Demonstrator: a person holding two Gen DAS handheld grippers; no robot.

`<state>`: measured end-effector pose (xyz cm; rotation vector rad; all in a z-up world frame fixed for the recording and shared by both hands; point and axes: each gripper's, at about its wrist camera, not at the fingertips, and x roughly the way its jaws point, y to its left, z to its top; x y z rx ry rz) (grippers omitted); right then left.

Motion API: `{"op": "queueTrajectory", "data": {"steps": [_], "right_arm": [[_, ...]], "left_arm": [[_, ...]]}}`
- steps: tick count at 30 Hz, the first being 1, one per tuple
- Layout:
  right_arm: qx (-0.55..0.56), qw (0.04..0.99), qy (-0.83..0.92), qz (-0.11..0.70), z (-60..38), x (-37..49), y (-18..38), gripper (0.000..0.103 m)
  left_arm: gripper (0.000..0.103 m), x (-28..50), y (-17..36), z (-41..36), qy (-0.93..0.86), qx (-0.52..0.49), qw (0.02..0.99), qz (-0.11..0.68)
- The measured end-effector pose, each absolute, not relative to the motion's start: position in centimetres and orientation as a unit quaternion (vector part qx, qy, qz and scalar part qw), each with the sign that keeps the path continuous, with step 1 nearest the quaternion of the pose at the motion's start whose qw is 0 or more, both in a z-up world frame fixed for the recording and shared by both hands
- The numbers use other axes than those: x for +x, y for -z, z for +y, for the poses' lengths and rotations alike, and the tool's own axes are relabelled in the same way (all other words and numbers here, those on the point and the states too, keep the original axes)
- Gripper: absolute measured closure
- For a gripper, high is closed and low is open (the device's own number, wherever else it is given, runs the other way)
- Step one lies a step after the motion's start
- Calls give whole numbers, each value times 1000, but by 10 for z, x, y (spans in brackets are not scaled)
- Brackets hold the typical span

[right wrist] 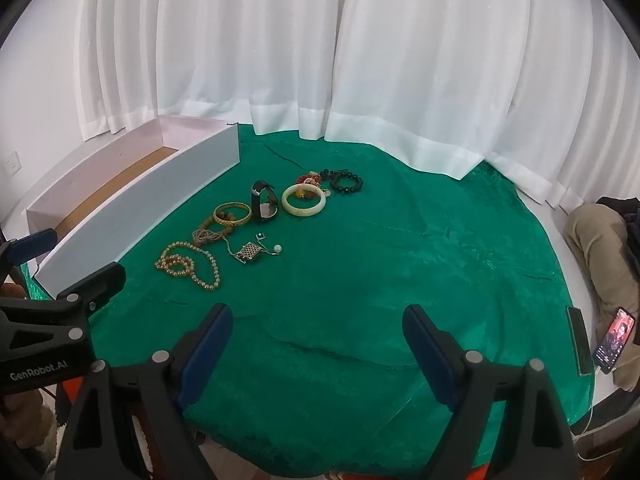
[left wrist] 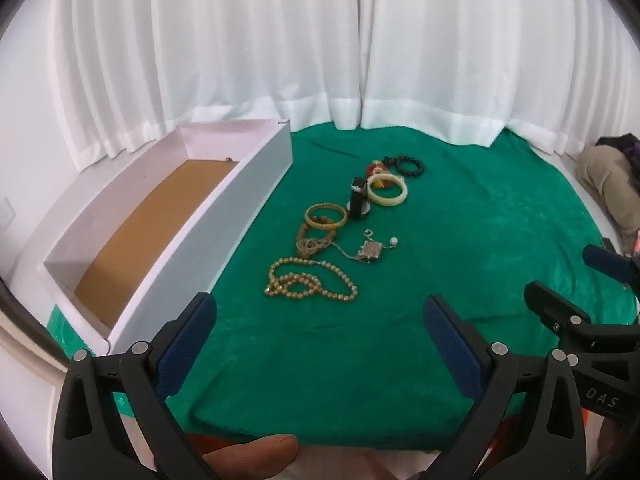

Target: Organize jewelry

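I am holding both tools low over the near edge of the green cloth (left wrist: 460, 240), and nothing is being carried yet. My left gripper (left wrist: 320, 344) is standing with its jaws spread wide and empty, and my right gripper (right wrist: 318, 354) is spread just as wide, also empty.

The jewelry is lying in a loose row on the cloth, just beside the long white box (left wrist: 208, 232), which is sitting open to the left with a brown floor and looks nearly bare inside.

Nearest me is the gold bead necklace (left wrist: 310, 280). I am judging it limp and light, likely to slither and trail, so I would be pinching it where the strands are bunched. The pale bangle (right wrist: 303, 199) and the gold bangle (right wrist: 232, 214) look rigid and smooth; I would be gripping across one side of the ring, gently, since the pale one may chip. The watch (right wrist: 264, 202) is propped on its strap and should take a pinch across the band. The black bead bracelet (right wrist: 347, 184) lies farthest away. The small pendant (right wrist: 249, 253) on its thin chain looks fiddly and snag-prone.
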<state>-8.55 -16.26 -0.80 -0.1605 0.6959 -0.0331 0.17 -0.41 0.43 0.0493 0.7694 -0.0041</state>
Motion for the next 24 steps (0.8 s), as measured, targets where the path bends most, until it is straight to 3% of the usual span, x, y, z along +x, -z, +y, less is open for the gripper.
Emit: {"op": "queueTrajectory", "data": {"steps": [24], "right_arm": [[-74, 936, 18, 343, -170, -86, 8, 14]], "left_arm": [[0, -2, -1, 3, 5, 28, 922, 386]]}}
